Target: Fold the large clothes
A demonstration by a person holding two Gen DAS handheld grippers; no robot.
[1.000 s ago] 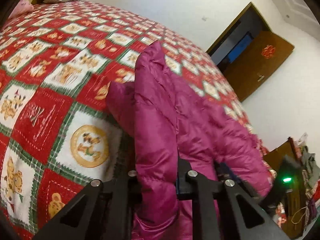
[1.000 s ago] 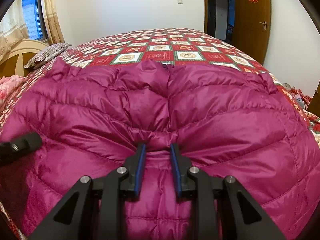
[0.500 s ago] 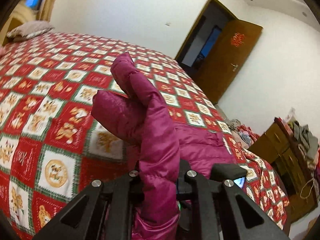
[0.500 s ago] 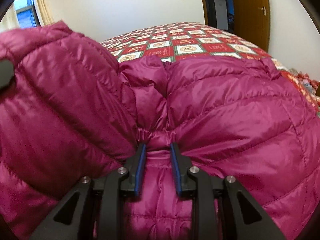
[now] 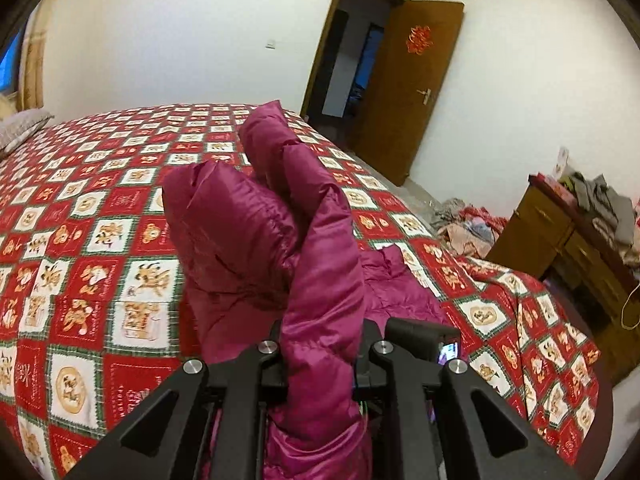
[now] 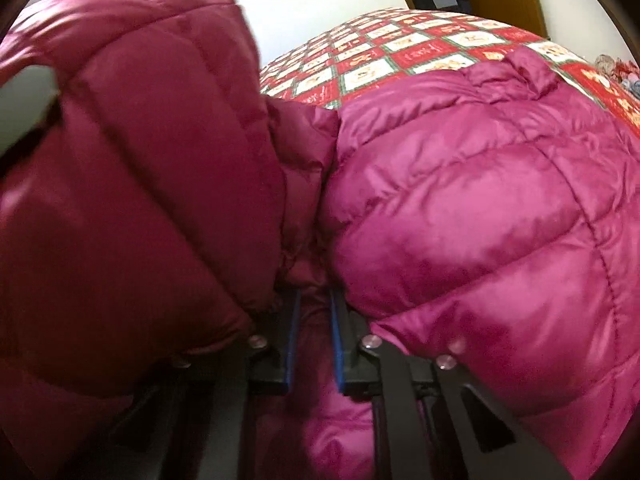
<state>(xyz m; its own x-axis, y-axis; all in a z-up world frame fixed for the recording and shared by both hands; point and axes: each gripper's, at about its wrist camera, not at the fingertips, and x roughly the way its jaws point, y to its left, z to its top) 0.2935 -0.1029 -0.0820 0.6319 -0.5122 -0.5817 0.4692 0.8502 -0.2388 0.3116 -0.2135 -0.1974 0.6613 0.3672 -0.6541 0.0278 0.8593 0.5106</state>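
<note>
Pinching a raised flap of the magenta puffer jacket (image 5: 320, 272), the left gripper (image 5: 320, 360) is lifting it above the bed (image 5: 100, 240) — likely folding it over — while the right gripper (image 6: 312, 320) is clamping the hem.

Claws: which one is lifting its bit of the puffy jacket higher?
The left claw; its magenta puffer jacket sleeve stands up off the bed.
</note>
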